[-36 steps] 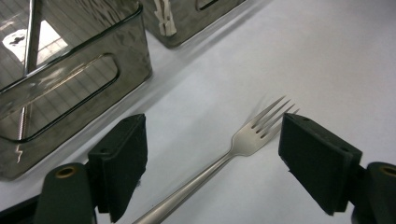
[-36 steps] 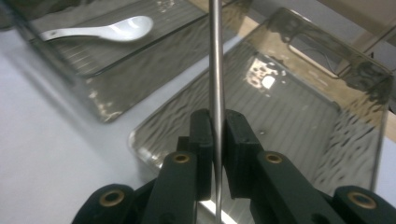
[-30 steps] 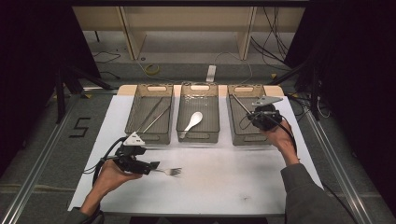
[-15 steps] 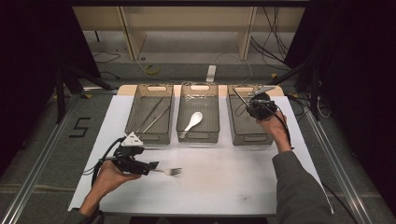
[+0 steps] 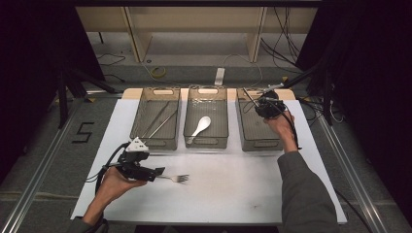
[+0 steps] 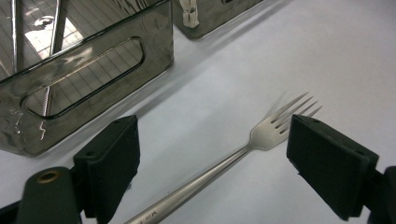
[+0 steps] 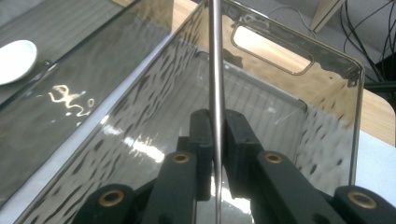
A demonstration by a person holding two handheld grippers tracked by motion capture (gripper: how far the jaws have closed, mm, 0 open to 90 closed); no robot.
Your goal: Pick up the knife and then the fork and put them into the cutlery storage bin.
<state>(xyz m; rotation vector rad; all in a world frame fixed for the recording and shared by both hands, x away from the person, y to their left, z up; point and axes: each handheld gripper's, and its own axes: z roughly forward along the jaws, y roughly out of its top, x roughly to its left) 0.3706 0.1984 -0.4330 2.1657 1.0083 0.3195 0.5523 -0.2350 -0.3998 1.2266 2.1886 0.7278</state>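
Observation:
A steel fork (image 5: 179, 178) (image 6: 261, 140) lies flat on the white table between the jaws of my left gripper (image 5: 158, 172) (image 6: 215, 140). Those jaws have just been opening, and the pads stand wide on either side of the fork without touching it. My right gripper (image 5: 266, 106) (image 7: 215, 126) is shut on a thin metal rod-like utensil (image 7: 215, 56) (image 5: 248, 97). It holds the utensil over the far end of the right clear bin (image 5: 262, 145) (image 7: 327, 116), with the shaft sticking up and away past the pads. The utensil's far tip is cut off in the right gripper view.
Three clear bins stand in a row at the back of the table. The left bin (image 5: 155, 144) (image 6: 93, 70) holds long metal utensils (image 5: 160, 121). A white spoon (image 5: 200, 127) (image 7: 14, 53) lies in the middle bin (image 5: 206, 143). White tabletop (image 5: 233, 194) spreads in front.
My right hand has carried the thin utensil farther back and slightly left over the right bin. The left hand and the fork have stayed where they were.

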